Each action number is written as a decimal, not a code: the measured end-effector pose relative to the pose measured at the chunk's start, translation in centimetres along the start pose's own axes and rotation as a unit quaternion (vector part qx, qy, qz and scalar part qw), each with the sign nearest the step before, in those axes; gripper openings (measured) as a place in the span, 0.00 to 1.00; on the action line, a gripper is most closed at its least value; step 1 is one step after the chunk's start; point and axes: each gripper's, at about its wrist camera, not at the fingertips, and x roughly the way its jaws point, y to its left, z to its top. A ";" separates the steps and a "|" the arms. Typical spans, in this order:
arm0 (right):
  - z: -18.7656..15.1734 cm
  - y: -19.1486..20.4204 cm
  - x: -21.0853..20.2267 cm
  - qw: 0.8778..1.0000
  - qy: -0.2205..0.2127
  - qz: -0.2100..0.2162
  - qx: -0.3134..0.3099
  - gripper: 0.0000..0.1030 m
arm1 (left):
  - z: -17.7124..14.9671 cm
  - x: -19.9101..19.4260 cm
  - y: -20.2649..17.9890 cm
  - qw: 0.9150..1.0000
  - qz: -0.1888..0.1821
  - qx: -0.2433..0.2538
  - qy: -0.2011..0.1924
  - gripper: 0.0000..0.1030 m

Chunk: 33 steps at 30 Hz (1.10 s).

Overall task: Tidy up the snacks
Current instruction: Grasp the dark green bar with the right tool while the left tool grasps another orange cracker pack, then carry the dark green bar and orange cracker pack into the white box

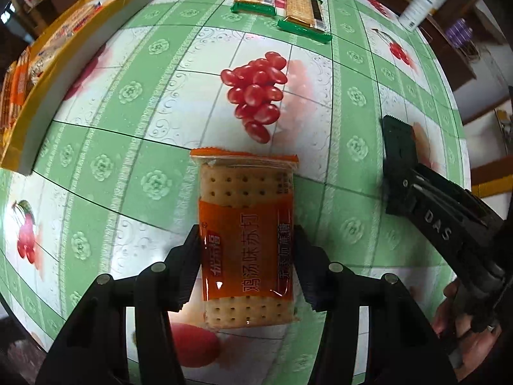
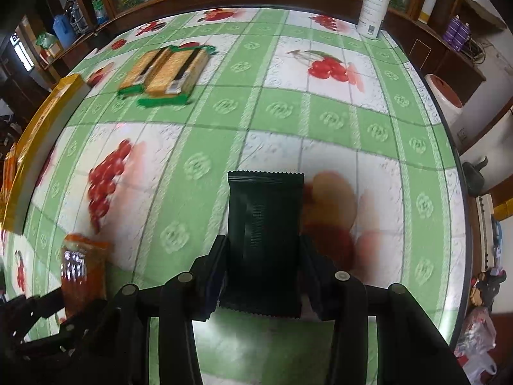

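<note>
1. Nearest of all, the left gripper (image 1: pixel 247 266) points steeply down at the table, its two black fingers (image 1: pixel 189 266) pinching the long sides of an orange cracker packet (image 1: pixel 245 240); the pads press on the wrapper, and pale crackers show through the clear parts at both ends.
2. Off to its right, the right gripper (image 2: pixel 263 272) is clamped on a dark green packet (image 2: pixel 265 224), one finger against each side edge, the zigzag-cut end sticking out past the fingertips.
3. Both packets hang over the green-and-white checked tablecloth (image 1: pixel 356 160), which is printed with red fruit.
4. Part of the person's hand (image 1: pixel 461 327) shows on the right gripper's handle in the left wrist view.
5. Two green-edged cracker packets (image 1: pixel 282 9) lie side by side, touching, on the far part of the table, well apart from both grippers.
6. At the left edge of the table sits a yellow box (image 1: pixel 83 29) with other snack packets inside it; which ones I cannot tell.
7. On the far right corner a white bottle (image 2: pixel 373 3) stands upright.
</note>
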 end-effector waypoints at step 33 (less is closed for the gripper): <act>-5.4 16.4 -6.4 0.998 -0.019 0.060 -0.018 0.44 | 0.1 -6.0 15.5 0.991 0.019 0.056 -0.118 0.51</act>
